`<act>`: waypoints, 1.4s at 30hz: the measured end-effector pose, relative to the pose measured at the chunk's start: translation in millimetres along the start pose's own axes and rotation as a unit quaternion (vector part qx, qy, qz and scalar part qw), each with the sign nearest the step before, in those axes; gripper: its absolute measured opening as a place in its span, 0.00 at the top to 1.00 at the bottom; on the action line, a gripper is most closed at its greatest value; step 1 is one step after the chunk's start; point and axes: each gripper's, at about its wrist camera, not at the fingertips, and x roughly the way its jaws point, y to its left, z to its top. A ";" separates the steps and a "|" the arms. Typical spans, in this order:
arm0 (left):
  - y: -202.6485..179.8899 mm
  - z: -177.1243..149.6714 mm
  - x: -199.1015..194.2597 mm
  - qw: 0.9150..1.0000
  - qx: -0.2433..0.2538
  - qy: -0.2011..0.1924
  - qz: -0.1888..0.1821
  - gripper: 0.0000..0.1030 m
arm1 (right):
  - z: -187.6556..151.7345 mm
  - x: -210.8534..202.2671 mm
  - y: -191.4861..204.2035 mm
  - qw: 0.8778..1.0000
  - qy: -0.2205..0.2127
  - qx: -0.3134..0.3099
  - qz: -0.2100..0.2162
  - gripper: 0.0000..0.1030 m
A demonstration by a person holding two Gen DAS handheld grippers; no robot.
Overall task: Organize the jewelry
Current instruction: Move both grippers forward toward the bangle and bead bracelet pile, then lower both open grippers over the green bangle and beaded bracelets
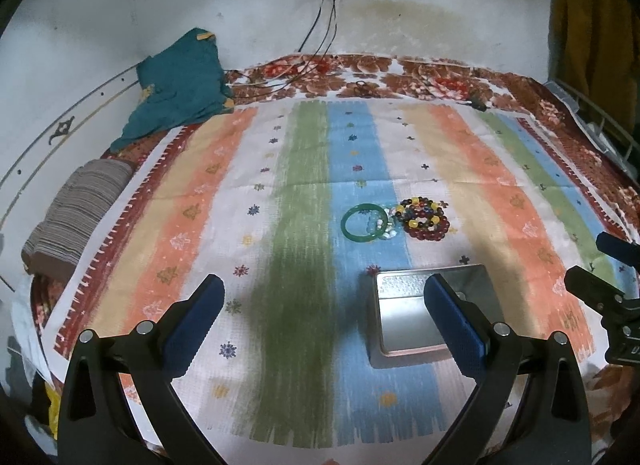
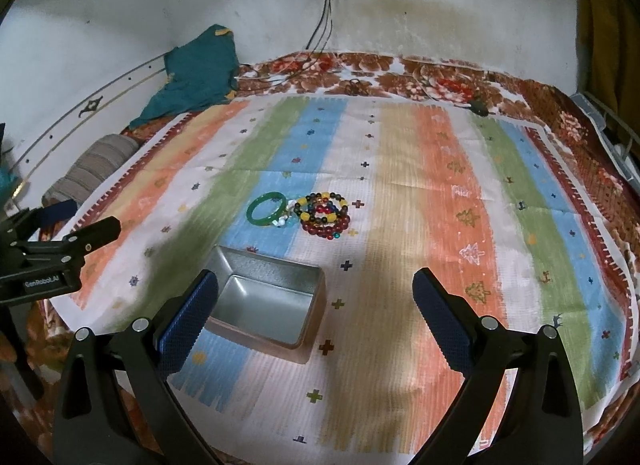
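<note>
Now both grippers' jaws apart, empty; bracelets (image 1: 420, 219) beyond tin (image 2: 276, 281).

Striped cloth (image 1: 304, 169) over floral bed (image 1: 420, 81)

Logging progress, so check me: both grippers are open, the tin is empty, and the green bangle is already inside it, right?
Not quite. The green bangle lies on the cloth beyond the tin, beside the beads, as the right wrist view shows. The rest holds.
</note>
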 end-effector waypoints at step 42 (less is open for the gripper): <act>2.4 45.7 92.5 0.998 -0.008 0.066 0.011 0.05 | 49.0 85.7 -17.3 0.998 0.067 0.012 -0.019 0.04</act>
